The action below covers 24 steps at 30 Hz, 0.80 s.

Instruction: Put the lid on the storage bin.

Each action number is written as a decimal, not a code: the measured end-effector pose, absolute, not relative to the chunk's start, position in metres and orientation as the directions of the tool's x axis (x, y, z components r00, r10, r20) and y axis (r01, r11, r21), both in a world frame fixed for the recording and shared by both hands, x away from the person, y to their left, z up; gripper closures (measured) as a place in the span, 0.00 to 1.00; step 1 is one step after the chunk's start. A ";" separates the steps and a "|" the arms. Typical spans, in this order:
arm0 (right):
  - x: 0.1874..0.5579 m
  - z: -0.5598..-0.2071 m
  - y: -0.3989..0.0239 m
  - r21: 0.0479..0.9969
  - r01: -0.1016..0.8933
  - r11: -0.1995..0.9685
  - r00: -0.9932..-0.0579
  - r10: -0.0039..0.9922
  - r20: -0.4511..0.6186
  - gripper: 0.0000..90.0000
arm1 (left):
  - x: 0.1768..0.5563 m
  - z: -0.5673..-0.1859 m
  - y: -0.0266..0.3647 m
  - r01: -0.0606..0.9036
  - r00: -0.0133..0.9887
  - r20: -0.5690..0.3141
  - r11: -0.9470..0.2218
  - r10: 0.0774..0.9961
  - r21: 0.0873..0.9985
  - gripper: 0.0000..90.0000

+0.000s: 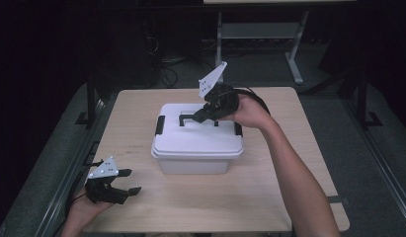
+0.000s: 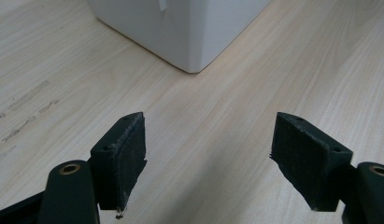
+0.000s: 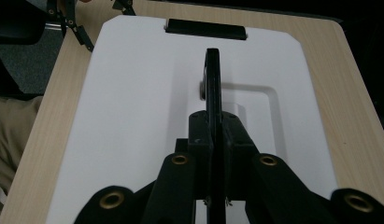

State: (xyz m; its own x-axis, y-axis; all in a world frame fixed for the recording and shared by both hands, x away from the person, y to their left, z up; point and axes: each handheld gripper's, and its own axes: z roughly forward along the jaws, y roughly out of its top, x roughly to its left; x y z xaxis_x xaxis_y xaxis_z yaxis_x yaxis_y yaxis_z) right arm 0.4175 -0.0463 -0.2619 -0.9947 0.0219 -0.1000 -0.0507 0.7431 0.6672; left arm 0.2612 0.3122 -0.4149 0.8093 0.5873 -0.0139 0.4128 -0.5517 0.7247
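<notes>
Right tongs (image 1: 196,117) clamped on the black handle (image 3: 212,77) atop the lidded white storage box (image 1: 195,145); left tongs (image 1: 129,181) apart, near-left on the worktop (image 1: 269,182).

The high view is dim – the room behind falls to near black, and only the surface (image 1: 269,192) and the white box (image 1: 197,143) catch light from above. The box lid (image 3: 133,116) glares, nearly washed out, in the right gripper view. Soft shadows lie under the box. The close jaws look slightly soft – grain stays sharp farther off.
</notes>
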 end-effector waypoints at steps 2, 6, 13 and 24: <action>0.419 -0.261 -0.043 0.669 -0.054 0.741 -0.995 0.018 -0.101 0.93 | 0.261 -0.415 0.312 0.413 0.809 -0.015 -0.549 0.588 0.727 0.29; 0.423 -0.263 -0.037 0.666 -0.059 0.743 -0.995 0.012 -0.102 0.93 | 0.261 -0.415 0.313 0.416 0.807 -0.019 -0.546 0.590 0.727 0.29; 0.428 -0.270 -0.032 0.663 -0.052 0.747 -0.996 0.011 -0.091 0.93 | 0.261 -0.415 0.314 0.414 0.808 -0.014 -0.551 0.589 0.725 0.28; 0.434 -0.282 -0.029 0.661 -0.038 0.750 -0.997 0.013 -0.071 0.93 | 0.261 -0.416 0.315 0.422 0.804 -0.019 -0.547 0.594 0.723 0.28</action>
